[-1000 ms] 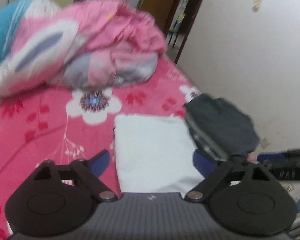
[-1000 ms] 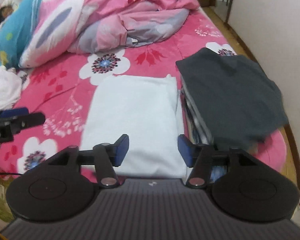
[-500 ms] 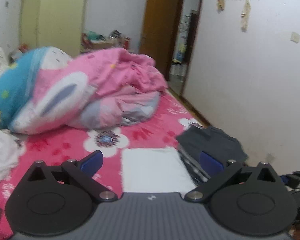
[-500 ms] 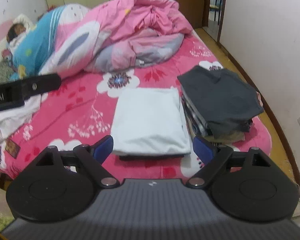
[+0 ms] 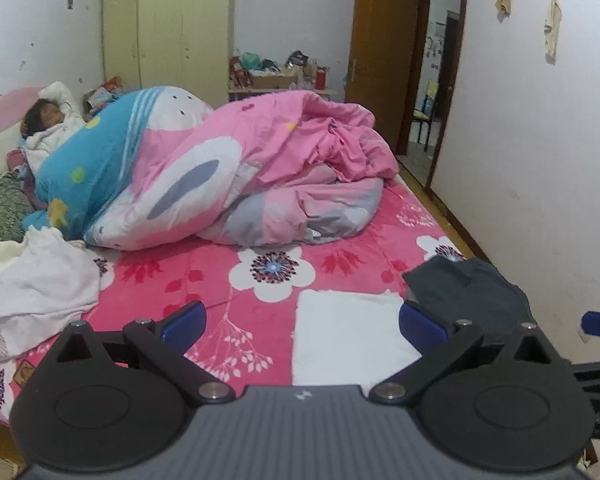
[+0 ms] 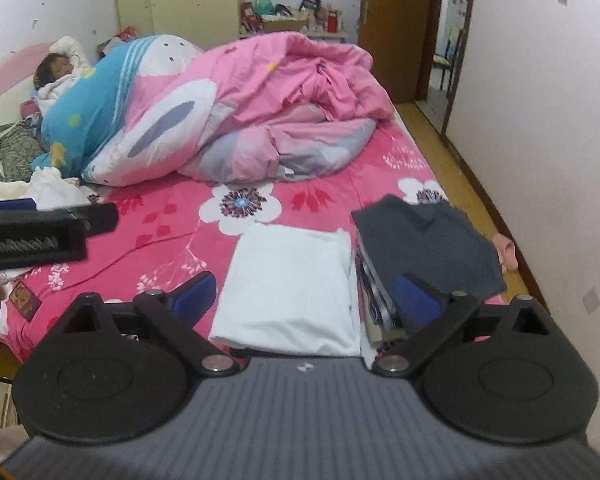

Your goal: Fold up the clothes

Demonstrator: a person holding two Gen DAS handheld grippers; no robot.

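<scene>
A folded white garment (image 5: 350,336) (image 6: 290,284) lies flat near the foot of the pink flowered bed (image 5: 204,280) (image 6: 320,200). To its right sits a stack of folded clothes topped by a dark grey garment (image 5: 466,292) (image 6: 424,244). A loose pile of white clothes (image 5: 36,280) (image 6: 48,188) lies at the left side of the bed. My left gripper (image 5: 300,322) is open and empty, held back from the bed. My right gripper (image 6: 304,298) is open and empty, above the white garment's near edge.
A crumpled pink and blue quilt (image 5: 220,168) (image 6: 220,108) covers the far half of the bed, with a child (image 5: 48,116) (image 6: 58,68) asleep at the far left. A white wall (image 5: 540,140) runs close along the right. A wardrobe (image 5: 168,36) and doorway (image 5: 436,68) stand behind.
Both grippers have pulled back and up from the folded white garment, so more of the room shows. The right gripper's jaws have opened wider. The garments have not moved.
</scene>
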